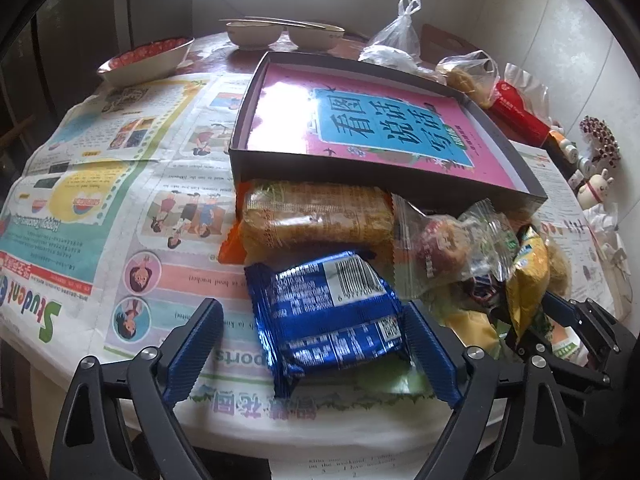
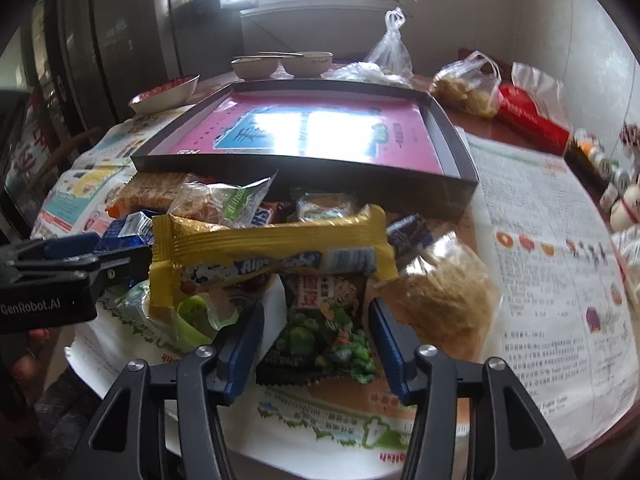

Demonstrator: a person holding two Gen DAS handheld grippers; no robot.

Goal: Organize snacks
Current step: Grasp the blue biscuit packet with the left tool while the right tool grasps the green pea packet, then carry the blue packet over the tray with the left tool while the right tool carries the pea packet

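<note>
A pile of snack packets lies on the newspaper in front of a dark shallow box lined with a pink book. My left gripper is open, its fingers on either side of a blue foil packet; the right finger touches it. Behind the packet lie an orange cracker pack and a clear wrapped snack. My right gripper is open around a green-pea packet. A yellow Alpenliebe bar lies across the pile above it. The box sits behind the pile.
Bowls and a red-filled dish stand at the table's far side. Plastic bags, a red packet and small figurines line the right edge. A clear bag of fried snack lies right of my right gripper.
</note>
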